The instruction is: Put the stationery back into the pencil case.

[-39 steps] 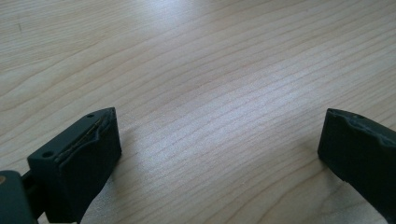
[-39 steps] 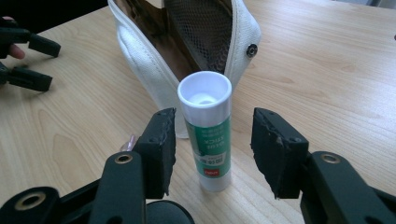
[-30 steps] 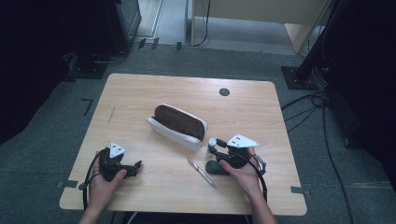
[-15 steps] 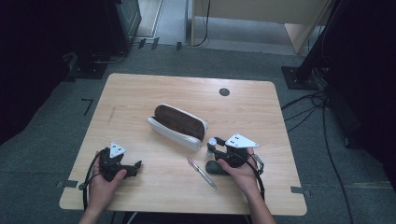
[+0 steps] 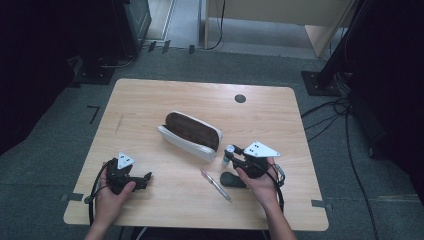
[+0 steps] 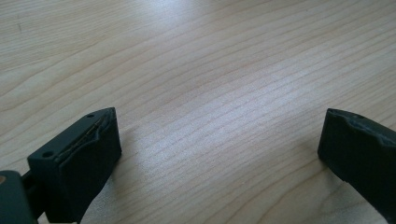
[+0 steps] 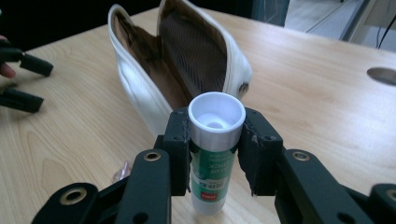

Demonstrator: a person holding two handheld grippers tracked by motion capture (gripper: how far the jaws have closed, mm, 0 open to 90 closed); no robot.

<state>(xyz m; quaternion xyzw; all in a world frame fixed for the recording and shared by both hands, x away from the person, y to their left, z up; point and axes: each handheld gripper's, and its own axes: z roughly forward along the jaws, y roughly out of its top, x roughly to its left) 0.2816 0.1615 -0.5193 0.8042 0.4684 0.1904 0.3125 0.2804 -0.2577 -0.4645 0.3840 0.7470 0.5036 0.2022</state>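
- The pale wooden surface (image 5: 150,105) with rounded corners carries everything; its far half and left side lie bare, and a small dark round disc (image 5: 240,98) sits near the far edge.
- An open white pencil case with a dark brown mesh lining (image 5: 190,132) lies slantwise at the middle of the surface, well clear of all four edges.
- The right hand-held gripper (image 5: 235,156) sits near the right front of the surface, just beside the case's right end. Its jaws have just been closing and now press on both sides of a white-capped glue stick with a green label (image 7: 212,154), which stands upright on the surface between them.
- The left hand-held gripper (image 5: 145,179) rests near the left front corner, well apart from the case. Its jaws stand wide with nothing between them, over bare wood.
- A dark oval object (image 5: 232,180) lies just beside the right hand, toward the front edge.
- A slim silver pen (image 5: 216,185) lies slantwise between the two hands, in front of the case.
- The right gripper view brings out the stick's hollow white top, its label and the case's mesh inside; in the high view the stick is a small pale dot (image 5: 229,150).
- The left gripper view gives the jaw pads and wood grain close up.
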